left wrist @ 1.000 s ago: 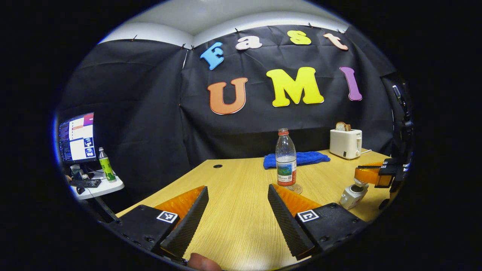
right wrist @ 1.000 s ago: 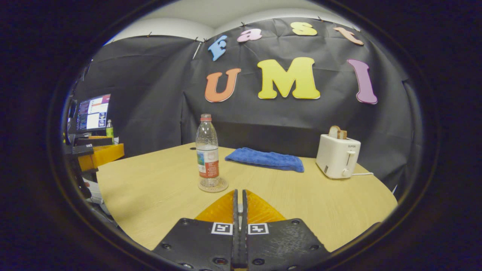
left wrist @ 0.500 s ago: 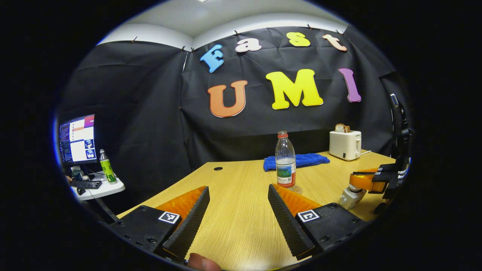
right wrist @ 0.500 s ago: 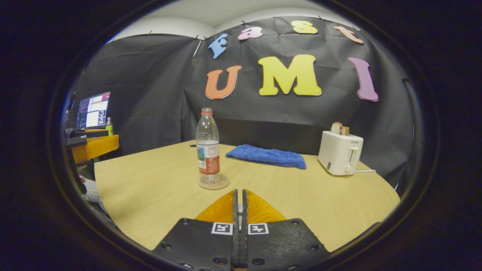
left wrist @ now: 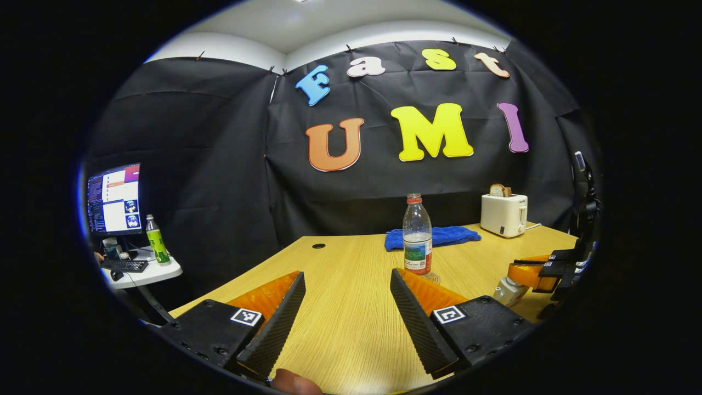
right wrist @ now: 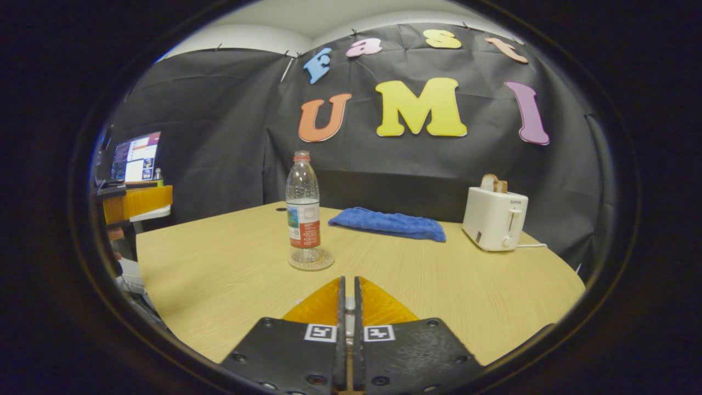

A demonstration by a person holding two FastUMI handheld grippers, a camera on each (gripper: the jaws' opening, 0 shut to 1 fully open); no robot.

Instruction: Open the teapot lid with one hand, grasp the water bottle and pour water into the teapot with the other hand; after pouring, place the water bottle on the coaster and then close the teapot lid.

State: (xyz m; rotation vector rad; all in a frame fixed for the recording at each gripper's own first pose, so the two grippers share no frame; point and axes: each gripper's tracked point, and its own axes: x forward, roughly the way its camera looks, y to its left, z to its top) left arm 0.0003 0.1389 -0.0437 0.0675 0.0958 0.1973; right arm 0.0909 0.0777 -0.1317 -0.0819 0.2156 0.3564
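A clear water bottle (left wrist: 417, 241) (right wrist: 303, 214) with a red cap stands upright on a round coaster (right wrist: 311, 259) mid-table, untouched. My left gripper (left wrist: 346, 277) is open, low over the near table, with nothing between its fingers. At the right edge of the left gripper view sits a white teapot (left wrist: 507, 291), with my right gripper (left wrist: 521, 270) directly on top of it. In the right gripper view my right gripper (right wrist: 348, 281) is shut, a sliver of the pale lid pinched between the fingers; the pot below is hidden. My left gripper (right wrist: 137, 202) shows at far left.
A blue towel (left wrist: 433, 237) (right wrist: 388, 224) lies behind the bottle. A white toaster (left wrist: 503, 215) (right wrist: 494, 219) holding bread stands at the back right. A cable hole (left wrist: 318, 246) marks the table's far left. Off the table, a side stand carries a monitor (left wrist: 114, 198) and a green bottle (left wrist: 155, 247).
My right gripper has sunk lower onto the teapot, staying shut. The left gripper stays open and has hardly moved. The bottle has not moved on its coaster.
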